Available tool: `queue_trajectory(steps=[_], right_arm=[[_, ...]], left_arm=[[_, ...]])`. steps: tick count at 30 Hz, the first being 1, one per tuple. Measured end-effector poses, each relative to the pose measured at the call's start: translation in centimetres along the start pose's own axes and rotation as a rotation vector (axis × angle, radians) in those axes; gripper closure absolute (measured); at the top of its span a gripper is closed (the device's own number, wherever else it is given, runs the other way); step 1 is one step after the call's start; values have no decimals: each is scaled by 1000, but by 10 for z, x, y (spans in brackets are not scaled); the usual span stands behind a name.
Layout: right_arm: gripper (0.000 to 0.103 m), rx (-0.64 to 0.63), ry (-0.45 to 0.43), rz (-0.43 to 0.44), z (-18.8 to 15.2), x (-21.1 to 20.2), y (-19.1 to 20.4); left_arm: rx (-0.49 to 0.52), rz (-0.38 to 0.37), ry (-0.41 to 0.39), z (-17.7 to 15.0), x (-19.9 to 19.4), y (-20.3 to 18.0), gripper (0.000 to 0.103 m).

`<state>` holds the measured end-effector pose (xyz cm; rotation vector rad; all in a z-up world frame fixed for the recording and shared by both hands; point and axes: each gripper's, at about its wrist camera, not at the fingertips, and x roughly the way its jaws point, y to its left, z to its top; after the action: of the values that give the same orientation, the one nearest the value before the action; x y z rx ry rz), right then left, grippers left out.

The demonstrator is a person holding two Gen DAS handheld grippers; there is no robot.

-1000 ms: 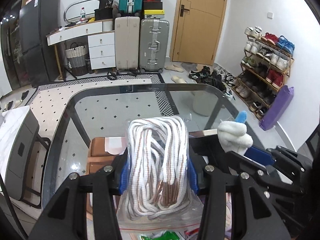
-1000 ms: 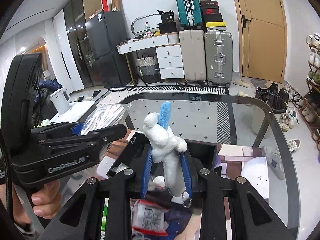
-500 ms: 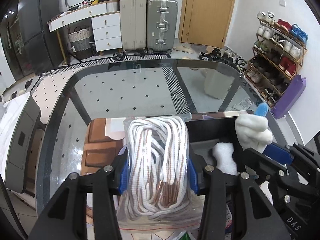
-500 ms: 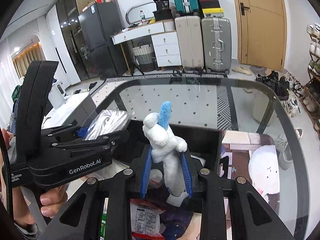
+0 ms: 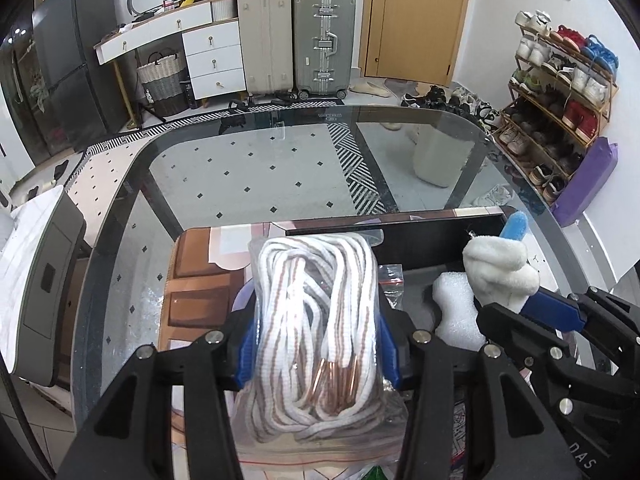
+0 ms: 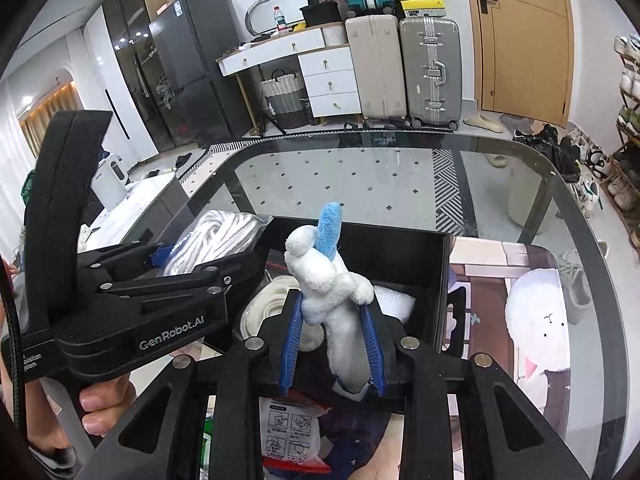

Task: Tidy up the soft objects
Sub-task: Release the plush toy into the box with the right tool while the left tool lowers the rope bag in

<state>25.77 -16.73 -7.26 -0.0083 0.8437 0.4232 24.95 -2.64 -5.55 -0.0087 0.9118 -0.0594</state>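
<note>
The left tool [image 5: 316,344], jaws opening around the bag of white laces [image 5: 316,320], and the right tool [image 6: 332,344], closed on the plush toy [image 6: 332,292], both hang above the black box [image 6: 400,248], which lies just below and ahead.

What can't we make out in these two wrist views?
- Black box floor: both views, hidden by the bagged white shoelaces and white plush toy.
- Red-and-white packet print: right wrist, too small.
- Left hand-held gripper opening: left wrist, pad contact with the bag unclear.
</note>
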Motion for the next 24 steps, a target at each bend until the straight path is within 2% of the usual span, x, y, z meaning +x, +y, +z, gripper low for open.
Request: queue_trajectory(steps=[2,4,7,10,15,24], right_arm=[[73,4,-1,10,2,0,-1],[70,0,-2,14,2,0,0],[64,-4,-2,9,-1,-1,-1],[63,-2,-10,12,-1,-5,-1],[54,-19,-26,17,-3,-17,0],[54,-56,-40,67,-10,-51,3]], left_arm=[[-4,-19,-4,-1,-2,0,39],[0,-44,-7,-3,-5,-1,38],[5,-40,-3,-3,-5,-2,35],[-8,-34,-7,-3,-9,-1,27],[-25,-64,-40,-4,-24,3,25],[-21,-96,-78,-16,-58,10,22]])
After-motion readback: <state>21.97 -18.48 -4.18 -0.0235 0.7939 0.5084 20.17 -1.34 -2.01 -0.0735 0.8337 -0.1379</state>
